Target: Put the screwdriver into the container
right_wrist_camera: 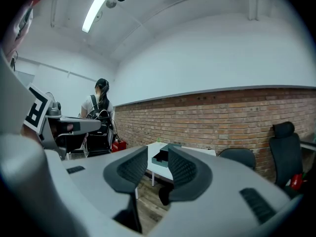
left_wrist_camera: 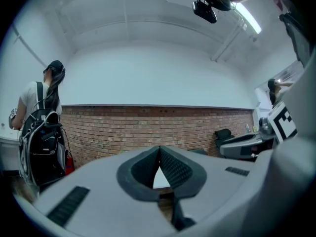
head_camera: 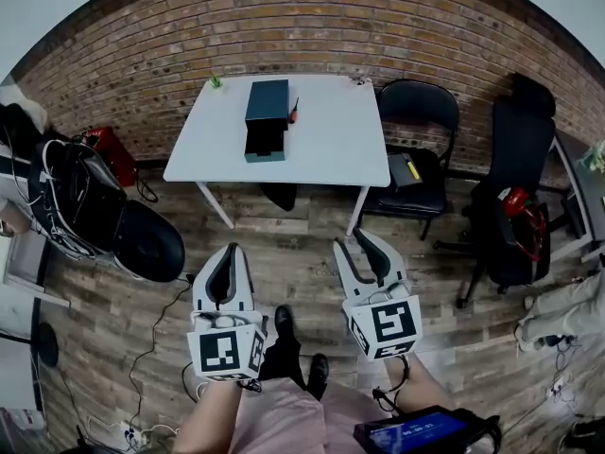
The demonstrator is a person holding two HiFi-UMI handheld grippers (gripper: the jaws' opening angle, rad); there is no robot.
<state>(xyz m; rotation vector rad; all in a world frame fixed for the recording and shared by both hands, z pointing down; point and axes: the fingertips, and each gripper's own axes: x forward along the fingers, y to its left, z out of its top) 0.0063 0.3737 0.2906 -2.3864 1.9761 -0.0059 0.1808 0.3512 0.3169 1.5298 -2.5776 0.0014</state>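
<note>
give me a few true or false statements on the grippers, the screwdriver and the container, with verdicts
1. The screwdriver lies on the white table beside the container. True.
2. The left gripper holds the screwdriver. False: its jaws are together and empty.
3. The right gripper has its jaws apart with nothing between them. True.
4. Both grippers are over the table. False: both are short of it, over the wooden floor.
</note>
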